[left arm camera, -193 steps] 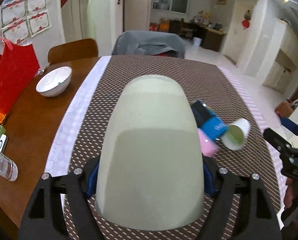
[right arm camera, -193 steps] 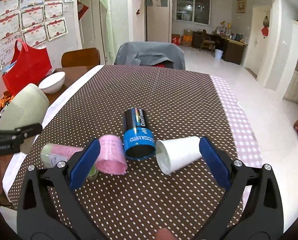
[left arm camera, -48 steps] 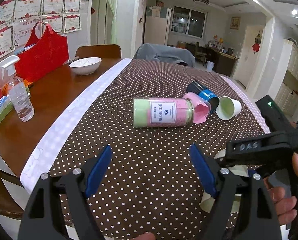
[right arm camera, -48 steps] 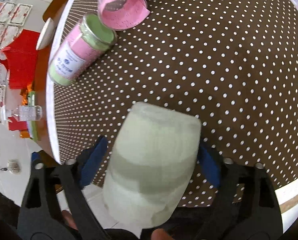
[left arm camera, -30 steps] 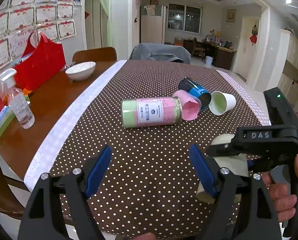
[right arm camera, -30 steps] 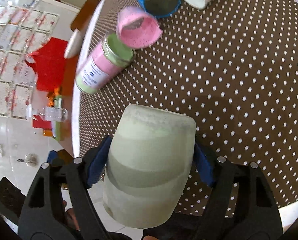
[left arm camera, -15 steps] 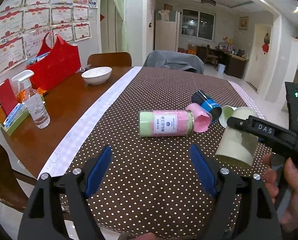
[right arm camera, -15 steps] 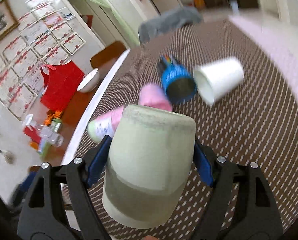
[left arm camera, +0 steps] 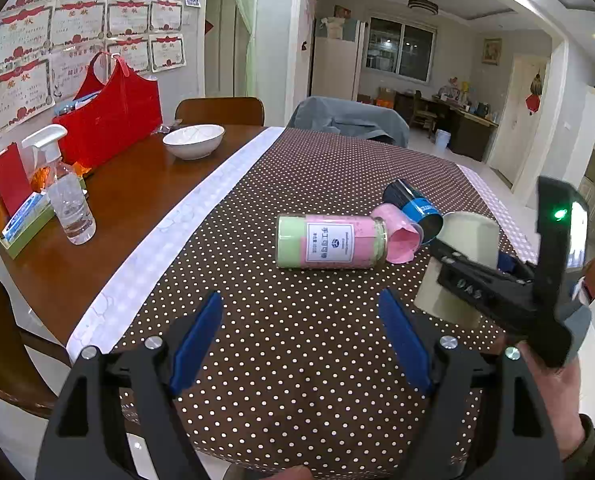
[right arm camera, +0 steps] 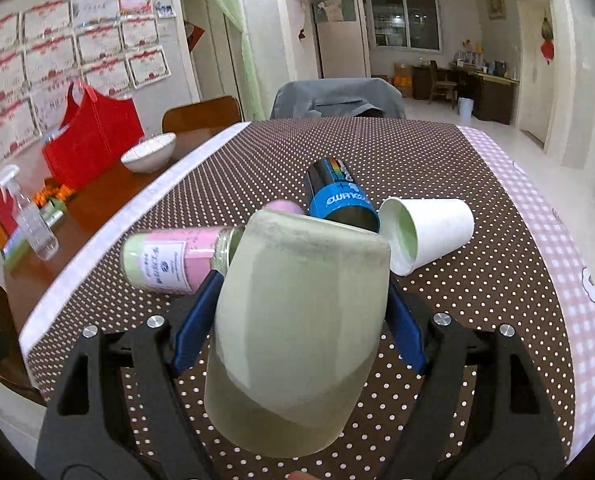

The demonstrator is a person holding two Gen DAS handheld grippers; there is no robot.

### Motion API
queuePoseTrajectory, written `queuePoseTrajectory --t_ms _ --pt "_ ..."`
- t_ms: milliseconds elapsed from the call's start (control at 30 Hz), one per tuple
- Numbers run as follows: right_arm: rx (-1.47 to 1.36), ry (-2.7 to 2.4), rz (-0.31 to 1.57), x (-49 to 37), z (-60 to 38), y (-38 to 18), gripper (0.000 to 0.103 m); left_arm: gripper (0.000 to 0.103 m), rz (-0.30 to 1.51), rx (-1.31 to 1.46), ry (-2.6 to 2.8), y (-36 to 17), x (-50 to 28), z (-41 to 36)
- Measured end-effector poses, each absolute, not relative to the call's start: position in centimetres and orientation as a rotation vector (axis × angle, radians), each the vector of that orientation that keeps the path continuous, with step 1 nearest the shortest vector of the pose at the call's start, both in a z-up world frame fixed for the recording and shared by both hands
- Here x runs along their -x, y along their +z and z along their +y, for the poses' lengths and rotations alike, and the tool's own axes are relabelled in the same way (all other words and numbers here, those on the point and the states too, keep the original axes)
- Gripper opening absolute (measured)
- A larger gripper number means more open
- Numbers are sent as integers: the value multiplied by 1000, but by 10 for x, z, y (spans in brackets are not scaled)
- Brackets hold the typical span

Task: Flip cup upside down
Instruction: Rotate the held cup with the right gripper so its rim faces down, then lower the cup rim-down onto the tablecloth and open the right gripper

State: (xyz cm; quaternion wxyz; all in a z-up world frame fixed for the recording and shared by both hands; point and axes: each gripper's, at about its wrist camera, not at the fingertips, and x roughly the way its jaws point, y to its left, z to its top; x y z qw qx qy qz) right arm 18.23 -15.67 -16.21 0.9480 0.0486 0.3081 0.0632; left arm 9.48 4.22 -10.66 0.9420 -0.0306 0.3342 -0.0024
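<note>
My right gripper point(right arm camera: 297, 316) is shut on a pale green cup point(right arm camera: 297, 328), its flat base pointing away and up and its rim toward the camera. In the left wrist view the same cup point(left arm camera: 463, 248) stands base-up, slightly tilted, low over the dotted cloth point(left arm camera: 297, 344) at the right, held by the right gripper point(left arm camera: 469, 276). Whether its rim touches the cloth I cannot tell. My left gripper point(left arm camera: 301, 336) is open and empty above the cloth's near edge, left of the cup.
On the cloth lie a pink-and-green jar point(left arm camera: 331, 242), a pink cup point(left arm camera: 397, 232), a blue can point(right arm camera: 339, 196) and a white paper cup point(right arm camera: 425, 236). A white bowl point(left arm camera: 193, 142), spray bottle point(left arm camera: 67, 196) and red bag point(left arm camera: 109, 120) stand on the bare wood at left.
The cup went from my left gripper to my right. The right gripper then turned it base-up and lowered it toward the cloth. My left gripper drew back, open.
</note>
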Motion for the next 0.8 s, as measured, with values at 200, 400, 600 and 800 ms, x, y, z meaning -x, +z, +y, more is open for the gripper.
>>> queuePoseTrajectory --t_ms 200,400,600,800 --pt "-50 140 668 -188 -145 -173 76 79 683 68 -7 -107 -94 43" --pt "-26 159 670 -173 -140 -172 76 79 684 62 -18 -107 -93 38" --pt "-34 194 680 -160 -140 -167 92 79 678 52 -28 -104 -90 32" --pt "-82 218 667 -151 -147 -155 97 79 663 46 -35 -98 -84 27"
